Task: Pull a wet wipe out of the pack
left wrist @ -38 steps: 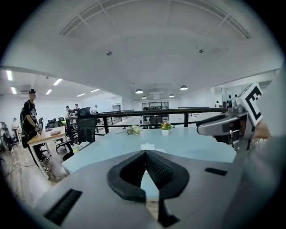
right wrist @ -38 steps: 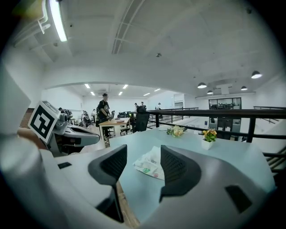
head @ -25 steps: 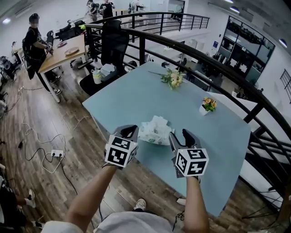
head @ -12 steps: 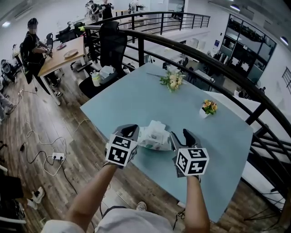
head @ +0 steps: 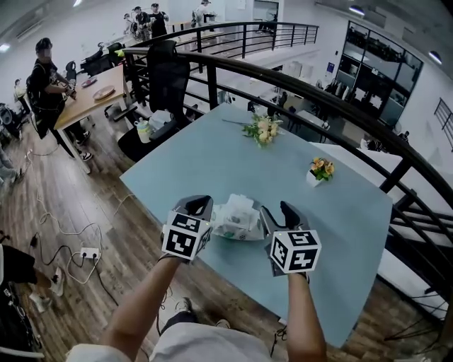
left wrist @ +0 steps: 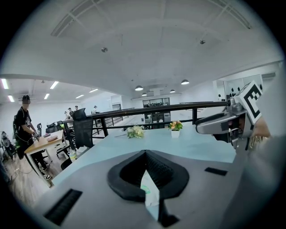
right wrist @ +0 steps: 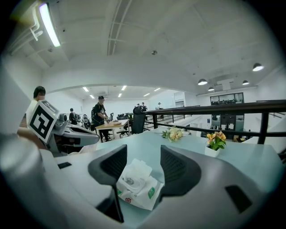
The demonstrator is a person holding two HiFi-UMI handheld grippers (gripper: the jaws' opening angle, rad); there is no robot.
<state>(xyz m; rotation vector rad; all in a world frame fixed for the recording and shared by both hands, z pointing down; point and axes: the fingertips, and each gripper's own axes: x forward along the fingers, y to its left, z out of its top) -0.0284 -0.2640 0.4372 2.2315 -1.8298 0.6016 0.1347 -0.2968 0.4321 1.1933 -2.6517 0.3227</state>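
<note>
Pinching 1 edge of the wet wipe pack (head: 237, 219) with the left gripper (left wrist: 145, 174); framing the pack between the right gripper (right wrist: 143, 156)'s wide-parted jaws.

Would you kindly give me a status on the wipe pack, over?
Left gripper shut on wet wipe pack edge. Right gripper open at the pack. Flap raised, pack on table. Nothing in the way.

Open-plan office, upper level.
Black railing (head: 340, 106) along the edge, glass-fronted rooms (head: 382, 78) beyond. Wood floor (head: 42, 177) with a power strip (head: 88, 252). Office chair (head: 166, 71) by a blue table (head: 212, 162). Person (head: 44, 85) at a wooden desk (head: 81, 106); more people (head: 145, 18) behind. Ceiling strip light (right wrist: 48, 24).
</note>
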